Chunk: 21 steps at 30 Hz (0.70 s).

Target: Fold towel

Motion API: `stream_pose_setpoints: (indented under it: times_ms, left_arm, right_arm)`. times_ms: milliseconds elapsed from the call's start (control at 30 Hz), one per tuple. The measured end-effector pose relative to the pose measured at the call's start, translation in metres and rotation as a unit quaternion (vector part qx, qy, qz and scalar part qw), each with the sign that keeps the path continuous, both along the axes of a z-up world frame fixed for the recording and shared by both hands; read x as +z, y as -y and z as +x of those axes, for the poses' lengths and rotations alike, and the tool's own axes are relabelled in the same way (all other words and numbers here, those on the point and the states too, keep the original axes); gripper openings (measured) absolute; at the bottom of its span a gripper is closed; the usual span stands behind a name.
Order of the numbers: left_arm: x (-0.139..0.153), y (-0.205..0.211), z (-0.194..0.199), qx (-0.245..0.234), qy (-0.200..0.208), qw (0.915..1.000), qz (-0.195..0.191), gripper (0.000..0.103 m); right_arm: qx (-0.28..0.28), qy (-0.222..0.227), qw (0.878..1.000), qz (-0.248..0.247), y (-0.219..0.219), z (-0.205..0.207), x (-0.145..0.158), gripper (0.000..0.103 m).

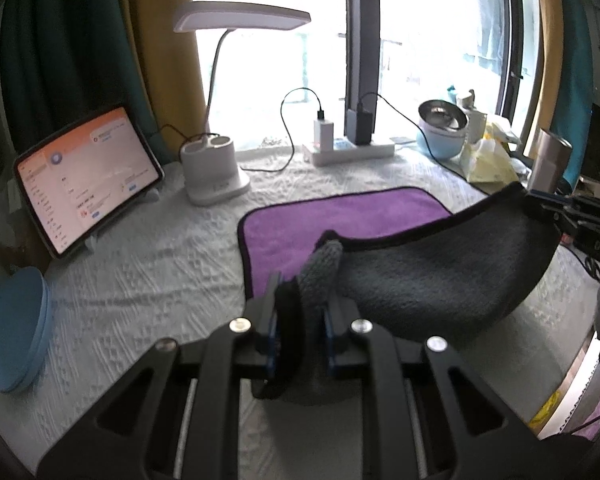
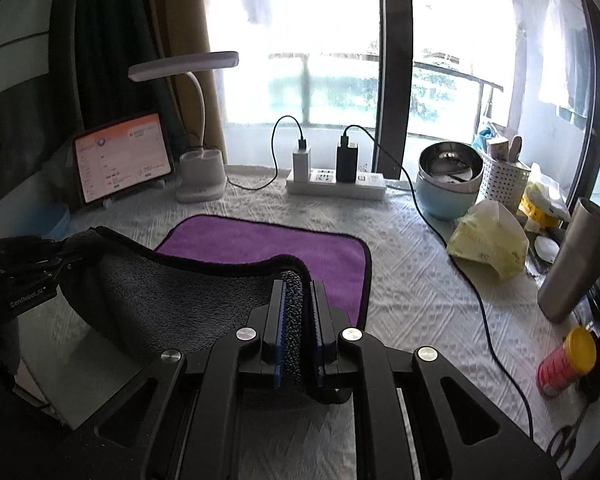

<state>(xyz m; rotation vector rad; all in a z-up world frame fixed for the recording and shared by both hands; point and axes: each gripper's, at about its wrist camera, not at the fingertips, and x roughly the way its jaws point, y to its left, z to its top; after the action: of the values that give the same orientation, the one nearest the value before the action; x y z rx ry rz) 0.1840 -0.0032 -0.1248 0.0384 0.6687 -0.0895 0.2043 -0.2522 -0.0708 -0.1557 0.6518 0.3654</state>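
Observation:
A towel, purple on one face (image 1: pixel 340 216) and grey on the other (image 1: pixel 440 276), lies on the white patterned tablecloth; it also shows in the right wrist view (image 2: pixel 268 244). Its near edge is lifted off the table, grey side up. My left gripper (image 1: pixel 304 292) is shut on the near left corner. My right gripper (image 2: pixel 298 300) is shut on the near right corner and shows at the right of the left wrist view (image 1: pixel 548 208). The left gripper shows at the left of the right wrist view (image 2: pixel 56 256). The lifted edge sags between them.
At the back stand a tablet (image 1: pixel 84 176), a white desk lamp (image 1: pixel 212 168), a power strip with chargers (image 2: pixel 336 184), a steel bowl on a blue pot (image 2: pixel 448 184), a tissue pack (image 2: pixel 488 240) and a steel tumbler (image 2: pixel 576 260). A blue lid (image 1: pixel 16 332) lies left.

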Motion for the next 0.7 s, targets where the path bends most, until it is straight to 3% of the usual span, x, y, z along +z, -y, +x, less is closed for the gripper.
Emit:
stream_pose_setpoints:
  times_ms: [700]
  left_arm:
    - [0.010, -0.011, 0.072, 0.002, 0.012, 0.9999, -0.010, 0.017]
  right_arm:
    - [-0.003, 0.000, 1.000, 0.002, -0.004, 0.074, -0.001, 0.012]
